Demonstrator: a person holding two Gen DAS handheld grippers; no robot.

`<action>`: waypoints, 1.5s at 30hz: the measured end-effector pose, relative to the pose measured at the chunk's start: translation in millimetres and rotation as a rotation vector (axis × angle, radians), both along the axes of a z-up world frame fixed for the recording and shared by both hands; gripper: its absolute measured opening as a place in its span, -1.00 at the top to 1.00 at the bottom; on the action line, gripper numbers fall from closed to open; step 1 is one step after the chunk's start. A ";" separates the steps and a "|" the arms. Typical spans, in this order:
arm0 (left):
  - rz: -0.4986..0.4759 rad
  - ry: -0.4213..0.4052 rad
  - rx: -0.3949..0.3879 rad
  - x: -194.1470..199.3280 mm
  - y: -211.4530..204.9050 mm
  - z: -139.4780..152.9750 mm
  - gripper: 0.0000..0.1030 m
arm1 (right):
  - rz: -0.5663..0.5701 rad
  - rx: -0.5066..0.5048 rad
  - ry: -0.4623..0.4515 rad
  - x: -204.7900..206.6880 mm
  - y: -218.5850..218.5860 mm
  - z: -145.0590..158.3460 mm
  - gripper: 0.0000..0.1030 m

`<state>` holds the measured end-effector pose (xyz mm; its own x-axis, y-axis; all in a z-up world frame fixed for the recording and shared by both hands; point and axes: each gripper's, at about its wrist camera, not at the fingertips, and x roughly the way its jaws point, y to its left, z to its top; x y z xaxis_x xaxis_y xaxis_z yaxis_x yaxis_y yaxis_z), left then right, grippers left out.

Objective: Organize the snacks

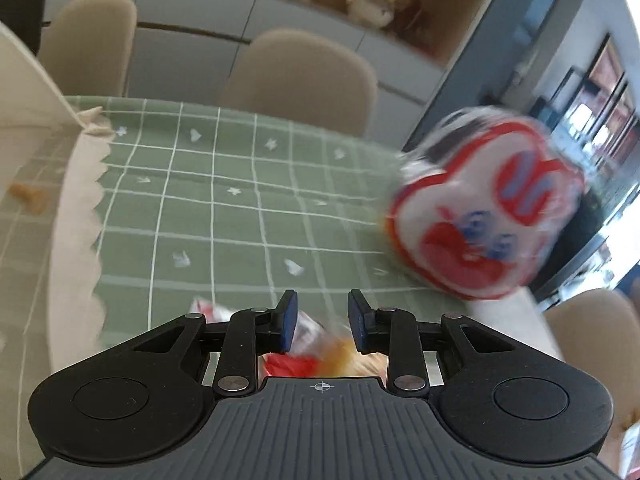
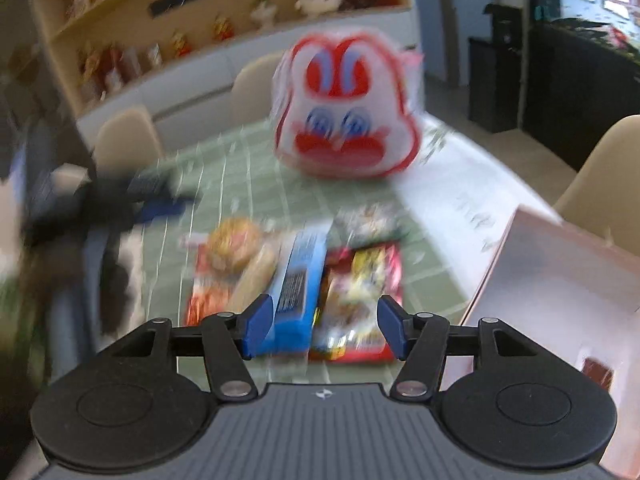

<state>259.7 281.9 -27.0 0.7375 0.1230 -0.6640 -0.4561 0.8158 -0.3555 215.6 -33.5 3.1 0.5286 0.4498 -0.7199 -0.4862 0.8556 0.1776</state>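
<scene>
Green checked cloth covers the tabletop (image 2: 224,168), and the snacks lie gathered on it in a loose cluster near the person, presumably so both tools can reach them without stretching; in the right wrist view a blue box (image 2: 298,280) lies lengthwise in the middle, a red packet with a burger picture (image 2: 224,264) just to its left and a red and yellow packet (image 2: 360,292) just to its right, the three touching or nearly so; beyond them stands a white bag printed with a red rabbit face (image 2: 344,112), upright and apart from the flat packets; a pale open box (image 2: 560,280) sits at the right edge, a likely home for the snacks, though I cannot tell what it already holds; the right tool (image 2: 324,326) has its jaws moderately wide and empty, hanging over the near end of the blue box, which looks like its target; the left tool (image 1: 322,316) has narrower jaws, also empty, above a blurred red packet (image 1: 304,344); motion blur hides finer detail.
</scene>
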 end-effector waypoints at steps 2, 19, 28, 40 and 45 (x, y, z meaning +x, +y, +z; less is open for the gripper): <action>-0.011 0.044 0.019 16.1 7.3 -13.7 0.40 | 0.017 -0.061 -0.021 -9.9 4.5 -11.8 -0.13; -0.228 0.100 -0.115 -57.4 -33.5 -45.2 0.43 | 0.098 0.003 -0.012 -11.4 25.7 -38.9 -0.13; -0.287 0.145 -0.221 -107.7 -59.5 -42.8 0.42 | 0.089 0.073 0.206 -15.1 28.5 -65.9 0.36; -0.383 0.128 -0.071 -164.0 -125.6 -9.1 0.43 | -0.020 -0.154 0.019 -90.1 -72.6 -65.8 0.34; -0.279 0.202 -0.135 -184.1 -122.0 -12.7 0.43 | -0.025 -0.190 -0.054 -115.0 -77.5 -73.5 0.24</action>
